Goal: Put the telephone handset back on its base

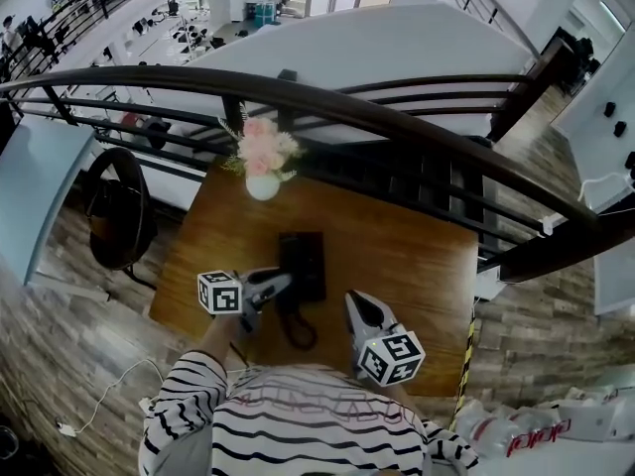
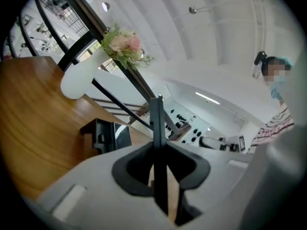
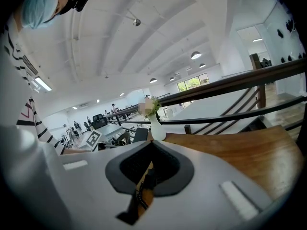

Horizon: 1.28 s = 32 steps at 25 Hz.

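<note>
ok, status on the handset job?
Left tongs shut, empty, beside the phone. Right tongs shut, empty, off to its right. Can't tell whether the handset is seated. Cord loops in front of the phone.

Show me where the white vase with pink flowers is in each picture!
Head view: the white vase with pink flowers stands upper middle, at the far edge of the brown wooden table.
Left gripper view: the vase is upper left, slanted in the picture, on the table.
Right gripper view: the vase is small, near the middle, on the table.
Shared landmark: the table.
</note>
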Motion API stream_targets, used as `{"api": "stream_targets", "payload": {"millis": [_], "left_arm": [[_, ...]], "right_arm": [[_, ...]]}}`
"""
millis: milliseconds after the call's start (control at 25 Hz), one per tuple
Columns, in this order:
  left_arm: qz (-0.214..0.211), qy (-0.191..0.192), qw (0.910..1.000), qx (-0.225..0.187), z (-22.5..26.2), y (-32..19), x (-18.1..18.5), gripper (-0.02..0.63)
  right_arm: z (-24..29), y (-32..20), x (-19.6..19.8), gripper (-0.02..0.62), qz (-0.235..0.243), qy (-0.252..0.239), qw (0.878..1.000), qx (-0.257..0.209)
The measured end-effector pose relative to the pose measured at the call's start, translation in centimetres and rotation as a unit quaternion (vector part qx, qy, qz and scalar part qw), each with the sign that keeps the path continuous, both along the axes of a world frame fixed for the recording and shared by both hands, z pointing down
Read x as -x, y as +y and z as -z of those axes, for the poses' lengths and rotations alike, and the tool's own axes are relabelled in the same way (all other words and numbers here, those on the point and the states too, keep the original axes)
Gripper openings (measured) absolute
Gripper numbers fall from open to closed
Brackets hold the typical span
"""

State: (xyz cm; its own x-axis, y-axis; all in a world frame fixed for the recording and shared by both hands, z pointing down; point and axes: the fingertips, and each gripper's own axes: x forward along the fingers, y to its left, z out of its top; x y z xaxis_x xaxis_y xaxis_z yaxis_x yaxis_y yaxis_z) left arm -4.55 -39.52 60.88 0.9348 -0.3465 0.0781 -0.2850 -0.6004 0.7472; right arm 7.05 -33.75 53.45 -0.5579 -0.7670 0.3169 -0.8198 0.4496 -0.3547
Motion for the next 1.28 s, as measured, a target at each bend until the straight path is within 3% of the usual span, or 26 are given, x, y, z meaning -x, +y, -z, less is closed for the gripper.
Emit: {"api": "stream_targets", "payload": {"millis": [560,1280], "left_arm": [[0.011,0.015,0.9965,0.082,-7.1,-3.6,1.3,0.077],[0.036,0.042,0.9902,0.128,-9.5,-5.4,0.9,0.077]], "right_arm": [[-1.1,-1.1,1.5,0.0,-0.015,0.009,1.0,0.015],[-1.7,-2.0,1.4,0.0,-0.02,0.007,0.999,0.027]]}}
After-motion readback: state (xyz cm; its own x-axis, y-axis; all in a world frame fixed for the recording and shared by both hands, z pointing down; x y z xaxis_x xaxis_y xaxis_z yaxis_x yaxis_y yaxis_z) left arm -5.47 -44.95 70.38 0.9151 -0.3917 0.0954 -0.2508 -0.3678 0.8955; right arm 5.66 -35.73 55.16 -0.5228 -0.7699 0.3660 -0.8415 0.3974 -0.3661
